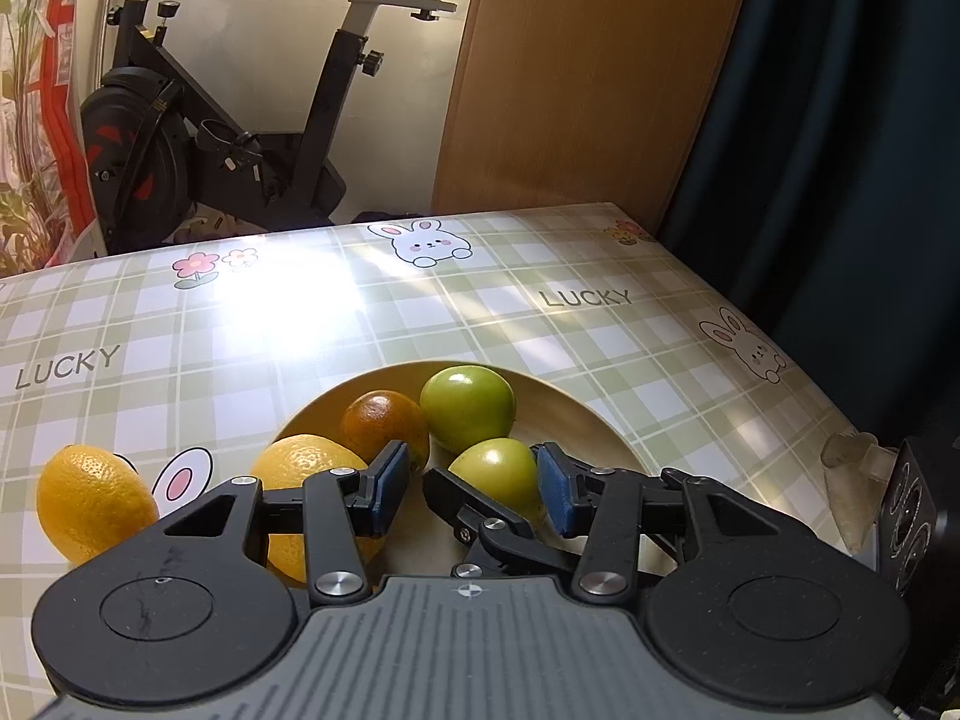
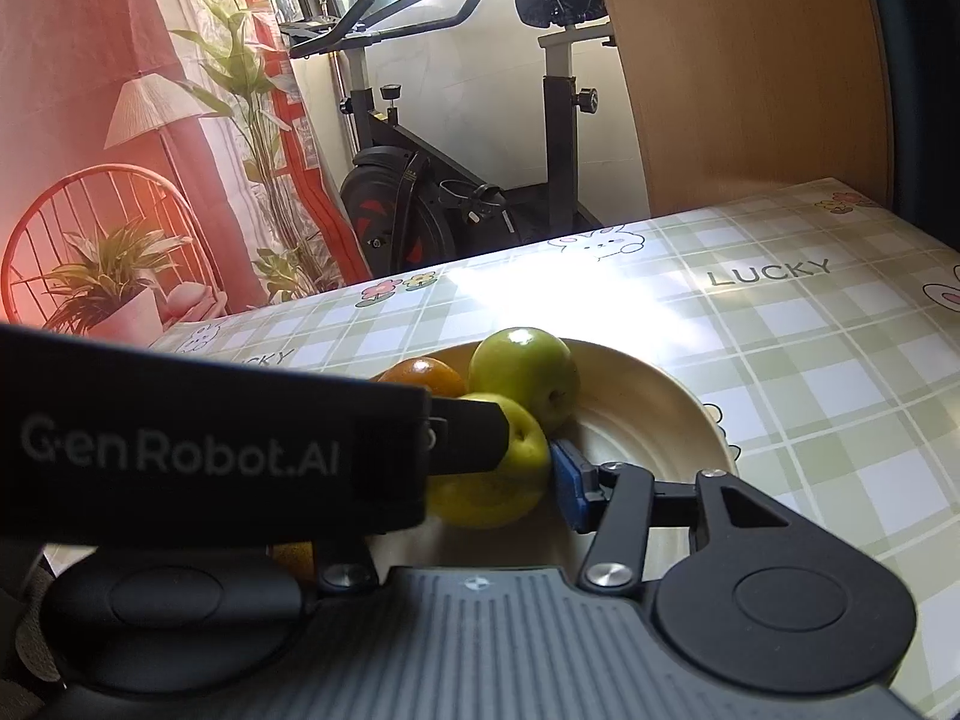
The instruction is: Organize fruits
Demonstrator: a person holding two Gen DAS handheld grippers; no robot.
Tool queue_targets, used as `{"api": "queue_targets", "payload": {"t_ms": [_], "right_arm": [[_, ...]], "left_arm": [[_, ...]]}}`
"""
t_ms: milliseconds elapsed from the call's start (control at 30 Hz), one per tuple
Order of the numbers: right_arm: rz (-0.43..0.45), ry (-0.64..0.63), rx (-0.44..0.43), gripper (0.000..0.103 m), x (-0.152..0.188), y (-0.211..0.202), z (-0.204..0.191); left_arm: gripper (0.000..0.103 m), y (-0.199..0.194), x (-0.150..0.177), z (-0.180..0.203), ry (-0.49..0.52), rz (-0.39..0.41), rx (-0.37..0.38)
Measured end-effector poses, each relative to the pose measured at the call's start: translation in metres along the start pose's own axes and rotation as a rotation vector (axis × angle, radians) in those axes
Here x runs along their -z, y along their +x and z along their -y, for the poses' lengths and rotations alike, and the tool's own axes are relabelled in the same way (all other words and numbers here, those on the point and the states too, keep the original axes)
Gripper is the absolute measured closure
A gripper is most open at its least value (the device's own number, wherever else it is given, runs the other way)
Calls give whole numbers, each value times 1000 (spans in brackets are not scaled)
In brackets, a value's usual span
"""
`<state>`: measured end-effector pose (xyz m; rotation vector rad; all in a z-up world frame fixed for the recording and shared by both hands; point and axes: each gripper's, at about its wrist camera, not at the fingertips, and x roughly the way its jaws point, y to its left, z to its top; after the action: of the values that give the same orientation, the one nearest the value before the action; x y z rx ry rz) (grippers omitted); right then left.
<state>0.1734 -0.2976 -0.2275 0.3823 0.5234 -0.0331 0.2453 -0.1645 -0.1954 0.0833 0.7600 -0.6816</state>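
Note:
A cream plate (image 1: 576,420) on the checked tablecloth holds two green fruits, a dark orange (image 1: 384,420) and a yellow lemon (image 1: 300,468). The far green fruit (image 1: 468,405) sits at the plate's back. My left gripper (image 1: 474,489) is open over the plate; the near green fruit (image 1: 495,471) lies between its blue pads, and a black finger of the other gripper crosses in front of that fruit. A second lemon (image 1: 90,501) lies on the cloth left of the plate. In the right wrist view my right gripper (image 2: 510,468) closes around the near green fruit (image 2: 510,474); the left gripper body (image 2: 180,438) hides its left finger.
An exercise bike (image 1: 240,120) stands beyond the table's far edge, next to a wooden panel (image 1: 570,72). A dark curtain (image 1: 840,120) hangs at the right. A clear plastic piece (image 1: 852,486) and a black device (image 1: 918,516) sit at the table's right edge.

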Motion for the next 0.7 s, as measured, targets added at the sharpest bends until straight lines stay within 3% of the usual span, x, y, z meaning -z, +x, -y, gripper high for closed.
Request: {"api": "queue_targets", "payload": {"t_ms": [200,433,700], "right_arm": [[97,-16,-3,48,6,-18,-3],[175,-48,-17,48,11,-34,-6],[169,-26,-7,48,10,-44,-6]], "left_arm": [[53,-30,2,-20,-36,67,-2],[53,-67,14,-73,-143,110,-70],[53,-94,18,-128,-250,151,-126]]}}
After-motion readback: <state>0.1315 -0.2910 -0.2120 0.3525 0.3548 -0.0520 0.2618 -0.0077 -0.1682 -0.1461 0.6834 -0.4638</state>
